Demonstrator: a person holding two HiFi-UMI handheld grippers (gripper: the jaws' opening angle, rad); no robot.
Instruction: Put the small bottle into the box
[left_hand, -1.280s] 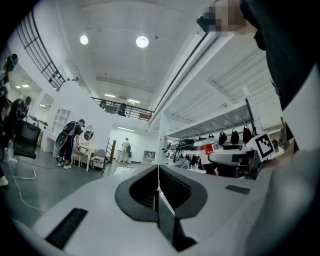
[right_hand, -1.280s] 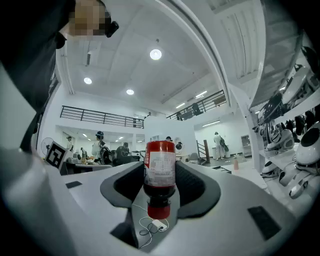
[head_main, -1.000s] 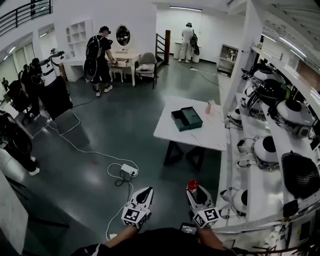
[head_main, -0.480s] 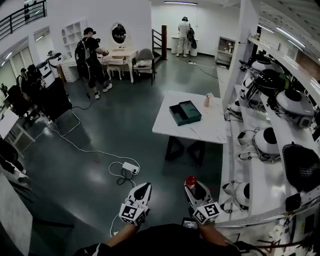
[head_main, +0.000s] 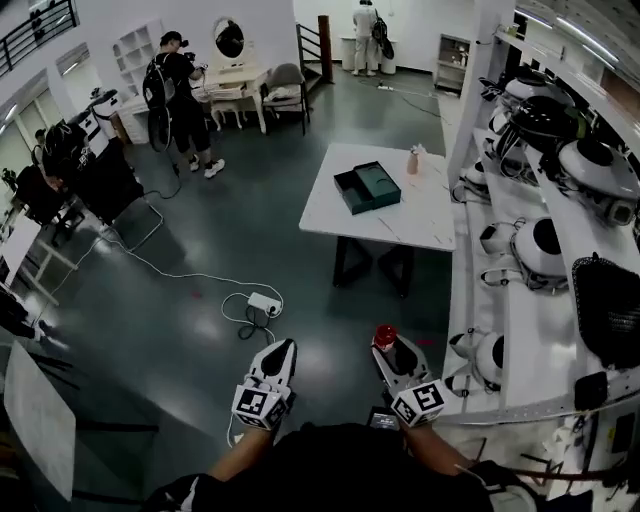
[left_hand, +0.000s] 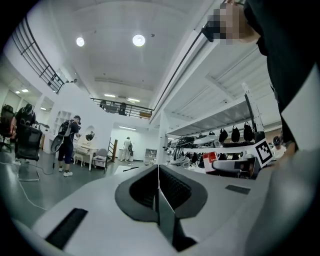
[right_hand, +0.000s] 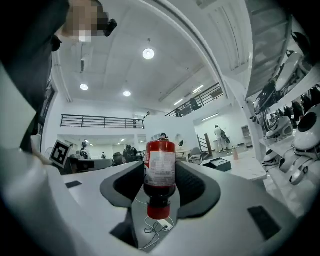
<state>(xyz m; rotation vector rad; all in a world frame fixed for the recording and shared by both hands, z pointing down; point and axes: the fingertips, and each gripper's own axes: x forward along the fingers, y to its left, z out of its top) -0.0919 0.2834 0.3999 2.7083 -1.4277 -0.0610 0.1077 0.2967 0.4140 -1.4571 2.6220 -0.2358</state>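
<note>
Red with a white label, the small bottle (right_hand: 160, 170) was pinched between the fingers of the right claw (right_hand: 160, 187). It was held well short of the desk (head_main: 425, 215), over the dark floor (head_main: 190, 310). Its long axis stood about upright, crossing the claw's fingers, with the red cap pointing down toward the floor and the base pointing up. From the head view only its round red end showed at the claw's tip. The left claw (left_hand: 158, 186) was pressed together with nothing in it, level with the right one and equally short of the desk. On the desk lay the dark green box (head_main: 367, 187), open, well apart from the bottle.
</note>
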